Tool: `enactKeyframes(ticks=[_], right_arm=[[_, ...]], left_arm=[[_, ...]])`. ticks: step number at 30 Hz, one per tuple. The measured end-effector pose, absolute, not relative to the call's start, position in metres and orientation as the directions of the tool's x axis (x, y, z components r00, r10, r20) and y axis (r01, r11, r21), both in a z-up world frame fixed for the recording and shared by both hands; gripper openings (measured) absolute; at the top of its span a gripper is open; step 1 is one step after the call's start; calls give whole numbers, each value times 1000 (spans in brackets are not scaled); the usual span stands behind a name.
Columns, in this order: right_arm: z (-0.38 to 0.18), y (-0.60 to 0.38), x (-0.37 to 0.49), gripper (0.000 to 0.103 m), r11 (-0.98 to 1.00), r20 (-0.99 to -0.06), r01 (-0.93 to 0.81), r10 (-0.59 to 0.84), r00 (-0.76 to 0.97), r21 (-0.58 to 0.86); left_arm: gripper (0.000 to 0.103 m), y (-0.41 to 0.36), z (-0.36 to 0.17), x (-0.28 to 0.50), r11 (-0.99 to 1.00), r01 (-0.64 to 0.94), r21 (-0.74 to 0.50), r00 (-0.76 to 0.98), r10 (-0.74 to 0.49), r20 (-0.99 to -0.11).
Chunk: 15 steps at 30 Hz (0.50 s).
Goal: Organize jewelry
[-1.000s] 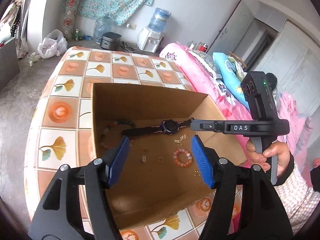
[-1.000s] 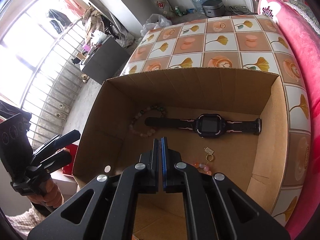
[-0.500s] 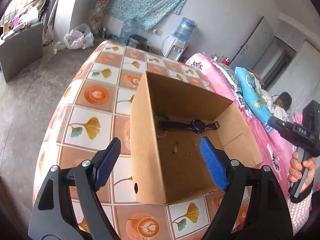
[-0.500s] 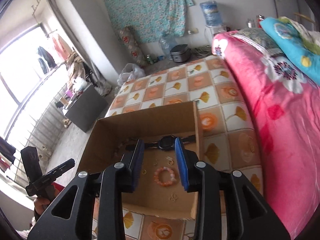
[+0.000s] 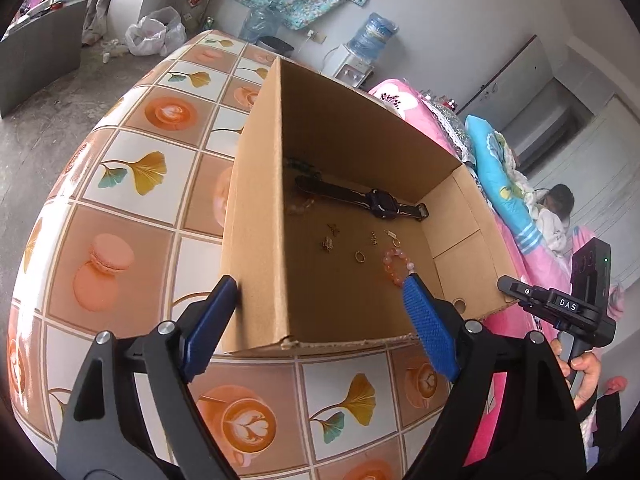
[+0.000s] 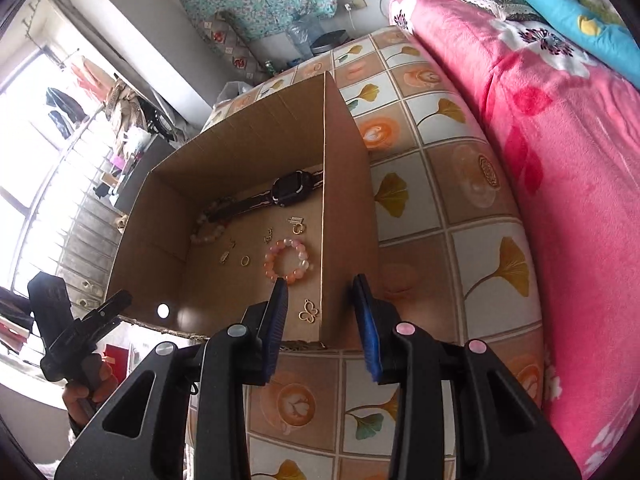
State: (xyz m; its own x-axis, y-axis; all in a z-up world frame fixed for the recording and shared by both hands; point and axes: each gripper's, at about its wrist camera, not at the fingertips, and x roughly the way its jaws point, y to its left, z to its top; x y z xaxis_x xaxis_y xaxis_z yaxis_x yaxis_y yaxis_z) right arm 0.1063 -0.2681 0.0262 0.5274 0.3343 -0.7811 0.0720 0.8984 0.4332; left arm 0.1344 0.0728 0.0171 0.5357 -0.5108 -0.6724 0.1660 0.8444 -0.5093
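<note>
Cardboard box, open-topped with plain corrugated walls, stands on a glossy tablecloth printed with ginkgo leaves and coffee cups; bare cloth runs all round the box. On the box floor lie a black watch, a pink bead bracelet, a gold ring and small gold charms. Left gripper straddles the box's near left corner, its blue ribbed pads wide and opening. Right gripper straddles the box's right wall, jaws narrower, opening, not pressing. Seen from the left, it reads "DAS".
</note>
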Motion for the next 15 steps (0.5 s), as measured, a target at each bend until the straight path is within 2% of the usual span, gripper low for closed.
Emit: enactKeyframes(ticks=[15], right_arm=[[23, -266, 39, 34, 880, -762, 34, 391, 517, 475]], left_arm=[[82, 79, 17, 68, 865, 175, -471, 555, -482, -678]])
